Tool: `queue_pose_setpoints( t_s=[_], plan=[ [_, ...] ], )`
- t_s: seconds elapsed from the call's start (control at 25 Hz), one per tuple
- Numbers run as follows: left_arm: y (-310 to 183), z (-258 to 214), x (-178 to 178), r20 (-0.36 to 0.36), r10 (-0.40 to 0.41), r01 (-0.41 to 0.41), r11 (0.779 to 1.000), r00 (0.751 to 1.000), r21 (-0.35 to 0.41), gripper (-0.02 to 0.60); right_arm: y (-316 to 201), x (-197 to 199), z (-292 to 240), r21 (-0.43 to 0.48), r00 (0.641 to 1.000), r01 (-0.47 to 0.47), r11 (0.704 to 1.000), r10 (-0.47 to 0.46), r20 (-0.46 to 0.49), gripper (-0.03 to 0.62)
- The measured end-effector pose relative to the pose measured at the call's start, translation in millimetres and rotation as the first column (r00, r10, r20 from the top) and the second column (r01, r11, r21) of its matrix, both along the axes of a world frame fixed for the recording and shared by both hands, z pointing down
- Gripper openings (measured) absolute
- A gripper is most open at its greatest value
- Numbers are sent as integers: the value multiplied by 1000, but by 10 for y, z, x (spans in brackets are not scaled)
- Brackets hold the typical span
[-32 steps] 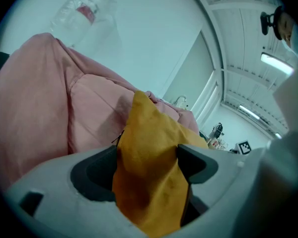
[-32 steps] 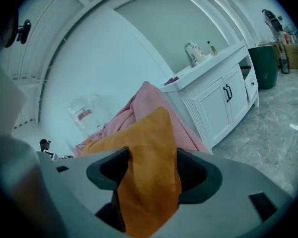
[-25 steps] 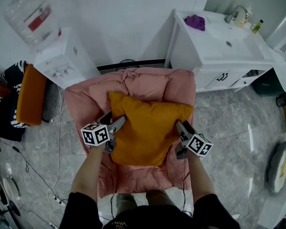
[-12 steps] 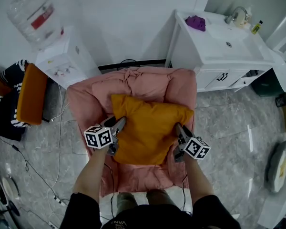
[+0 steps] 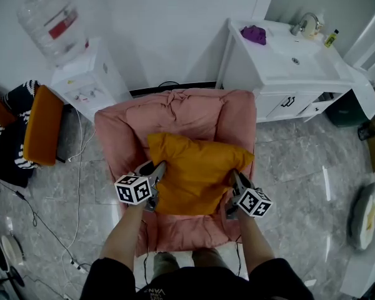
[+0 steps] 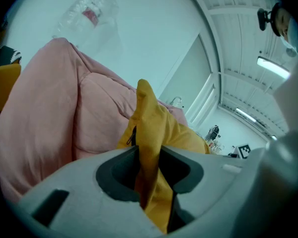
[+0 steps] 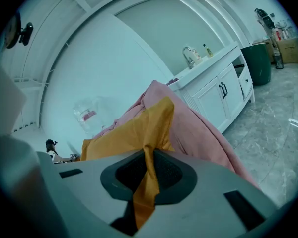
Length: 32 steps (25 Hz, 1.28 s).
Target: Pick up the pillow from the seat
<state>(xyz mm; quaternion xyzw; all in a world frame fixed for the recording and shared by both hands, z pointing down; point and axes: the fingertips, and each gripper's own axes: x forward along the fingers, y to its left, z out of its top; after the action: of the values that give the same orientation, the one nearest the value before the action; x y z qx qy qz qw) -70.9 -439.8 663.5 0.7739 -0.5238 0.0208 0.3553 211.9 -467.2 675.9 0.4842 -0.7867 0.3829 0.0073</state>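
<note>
Both pairs of jaws have just been closing, and both grippers have drawn a little toward me since a second ago, the pillow [image 5: 197, 170] shifting with them. Now my left gripper [image 5: 158, 167] pinches its left edge and my right gripper [image 5: 233, 176] its right edge, orange fabric bunched between the pads. It lies on the pink seat [image 5: 175, 114], against the backrest. Grasping looks done; next I judge an even lift with both hands, lest a thin fold slip out
</note>
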Motion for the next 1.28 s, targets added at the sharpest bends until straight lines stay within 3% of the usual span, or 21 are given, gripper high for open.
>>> queue_pose_setpoints(
  t_s=[0.4, 1.28],
  plan=[
    [537, -129, 67, -35, -19, 20, 999, 999, 29, 118, 545, 74, -152, 13, 998, -19, 1000, 19, -58, 40],
    [1695, -300, 24, -44, 107, -105, 993, 993, 60, 107, 1907, 53, -469, 55, 983, -102, 993, 109, -149, 34]
  ],
)
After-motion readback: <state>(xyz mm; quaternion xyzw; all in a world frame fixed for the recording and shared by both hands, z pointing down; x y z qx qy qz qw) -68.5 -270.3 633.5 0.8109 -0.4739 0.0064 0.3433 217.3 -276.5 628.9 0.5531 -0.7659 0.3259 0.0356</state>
